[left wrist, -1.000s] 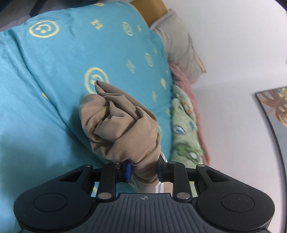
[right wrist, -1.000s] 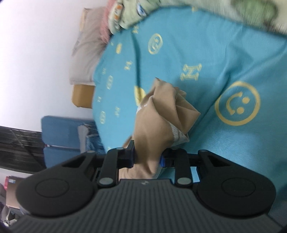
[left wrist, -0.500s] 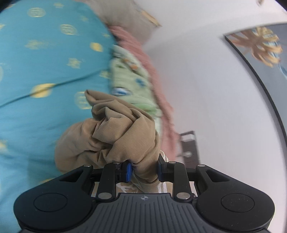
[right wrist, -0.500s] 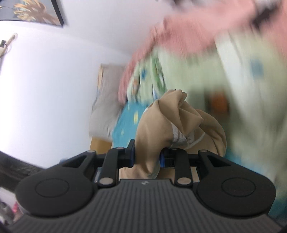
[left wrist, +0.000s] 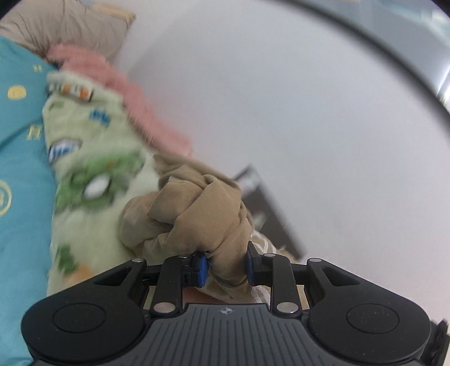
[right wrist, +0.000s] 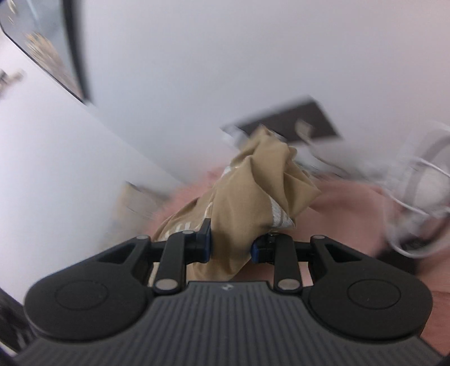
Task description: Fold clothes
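Note:
A tan garment with a white patterned band is bunched up in the air, and both grippers hold it. My left gripper is shut on a thick wad of its fabric, which bulges up and left of the blue pads. In the right wrist view the same tan garment rises in crumpled folds, and my right gripper is shut on it. How the rest of the garment hangs below is hidden by the gripper bodies.
A teal bedspread with yellow symbols lies at the left, with a green printed blanket, a pink fluffy blanket and a beige pillow. White wall, a dark headboard panel, white cables and a framed picture appear.
Both grippers have swung up and away from the teal bedspread toward the wall and headboard, carrying the tan garment. Both stay shut on it. The views are motion-blurred.

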`<control>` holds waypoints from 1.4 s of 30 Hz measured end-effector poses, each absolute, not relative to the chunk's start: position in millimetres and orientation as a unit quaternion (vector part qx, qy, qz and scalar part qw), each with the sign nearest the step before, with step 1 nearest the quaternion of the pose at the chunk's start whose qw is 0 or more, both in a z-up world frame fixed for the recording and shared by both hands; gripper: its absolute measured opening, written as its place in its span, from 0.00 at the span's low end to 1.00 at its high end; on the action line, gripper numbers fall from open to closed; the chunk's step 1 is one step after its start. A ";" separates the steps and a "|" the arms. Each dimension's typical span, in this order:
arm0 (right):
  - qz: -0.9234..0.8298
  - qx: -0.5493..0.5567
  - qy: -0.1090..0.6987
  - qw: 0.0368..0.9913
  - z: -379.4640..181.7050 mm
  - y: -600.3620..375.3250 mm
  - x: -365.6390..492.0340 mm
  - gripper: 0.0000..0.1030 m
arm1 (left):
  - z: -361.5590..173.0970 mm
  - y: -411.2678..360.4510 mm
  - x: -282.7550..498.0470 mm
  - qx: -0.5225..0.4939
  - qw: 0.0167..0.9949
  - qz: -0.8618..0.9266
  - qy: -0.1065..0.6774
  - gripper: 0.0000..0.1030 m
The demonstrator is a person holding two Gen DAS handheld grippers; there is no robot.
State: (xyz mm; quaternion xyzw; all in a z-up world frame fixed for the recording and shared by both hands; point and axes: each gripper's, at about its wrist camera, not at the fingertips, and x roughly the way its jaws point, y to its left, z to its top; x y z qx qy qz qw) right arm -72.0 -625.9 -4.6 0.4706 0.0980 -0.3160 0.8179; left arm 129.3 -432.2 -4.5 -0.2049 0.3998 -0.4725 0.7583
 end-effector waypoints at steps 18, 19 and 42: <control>-0.341 0.446 0.183 0.807 -33.2 -557.4 -125.1 0.81 | -0.2 -360.6 56.0 -0.033 0.823 -0.470 0.317 0.86; -0.338 0.431 0.178 0.817 -22.2 -551.1 -129.1 0.98 | 11.6 -353.4 49.7 -0.031 0.825 -0.477 0.303 0.87; -0.315 0.140 0.090 0.934 75.5 -360.4 -207.4 1.00 | 108.5 -202.0 -108.8 0.035 0.867 -0.483 0.120 0.98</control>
